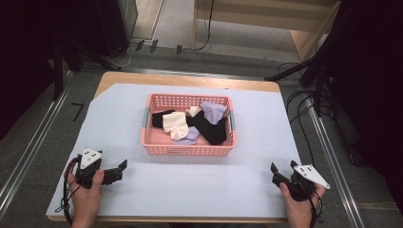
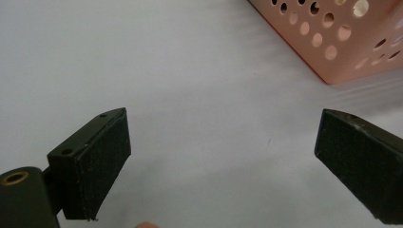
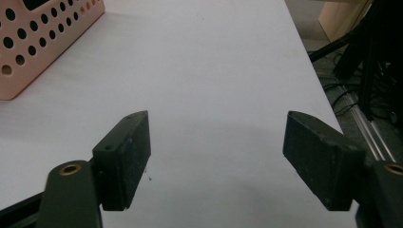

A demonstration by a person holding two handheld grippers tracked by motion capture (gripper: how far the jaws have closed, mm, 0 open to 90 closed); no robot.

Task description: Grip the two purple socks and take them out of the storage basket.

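A pink basket (image 1: pixel 157 147) of socks sat mid-table: two black, two lilac, two cream as far as I could count. My left gripper (image 1: pixel 119 170) and right gripper (image 1: pixel 281 170) rested wide open, empty, well apart from it.

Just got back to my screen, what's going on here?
A person holds a gripper in each hand at the near table edge: left gripper and right gripper, both open and empty. Between them, farther back, stands a pink basket with black, cream and lilac socks piled inside. Nothing has been taken out.
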